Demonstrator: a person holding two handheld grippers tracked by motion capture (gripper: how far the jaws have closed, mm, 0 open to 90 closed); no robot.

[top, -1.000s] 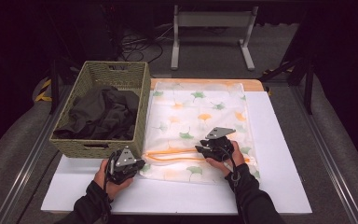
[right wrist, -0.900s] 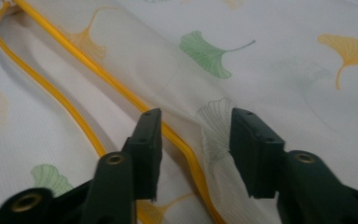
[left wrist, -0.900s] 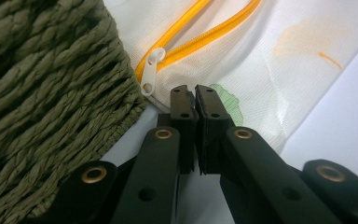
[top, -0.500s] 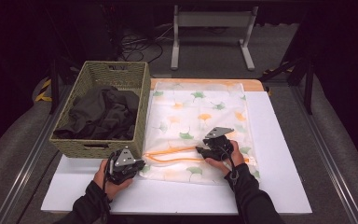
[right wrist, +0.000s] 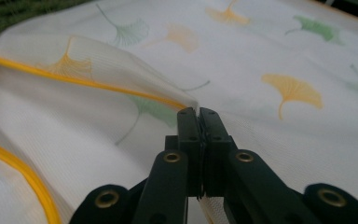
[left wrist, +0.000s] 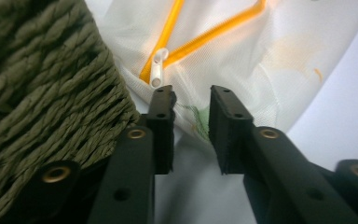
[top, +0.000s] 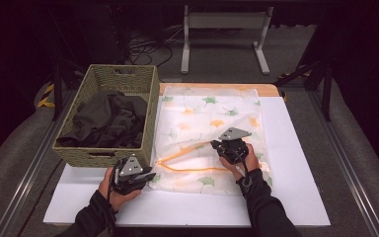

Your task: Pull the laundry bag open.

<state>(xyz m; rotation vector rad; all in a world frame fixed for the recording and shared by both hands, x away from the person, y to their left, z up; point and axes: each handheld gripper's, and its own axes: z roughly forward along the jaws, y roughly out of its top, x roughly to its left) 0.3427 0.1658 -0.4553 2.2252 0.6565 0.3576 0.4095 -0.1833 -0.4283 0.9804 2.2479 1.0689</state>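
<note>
A white mesh laundry bag (top: 205, 111) printed with ginkgo leaves lies flat on the white board, its orange zipper (top: 187, 150) unzipped into a gaping slit. My right gripper (top: 214, 144) has just been closing and is shut on the bag's upper zipper edge (right wrist: 168, 100), with the fabric pinched at the jaw tips (right wrist: 198, 112). My left gripper (top: 150, 177) sits at the bag's near left corner beside the basket. Its jaws (left wrist: 191, 95) have just been opening and stand apart. The white zipper pull (left wrist: 158, 67) lies just past the left jaw, untouched, and bag mesh (left wrist: 261, 51) shows beyond the gap.
A green woven basket (top: 128, 74) holding dark clothes (top: 108, 121) stands at the left, tight against the bag; its wall (left wrist: 37, 84) is right beside my left jaw. The white board (top: 296, 163) extends bare to the right of the bag. Metal stand legs are behind the table.
My right gripper has edged slightly up the table at the zipper's upper edge. The left hand stays where it was at the bag's corner.
</note>
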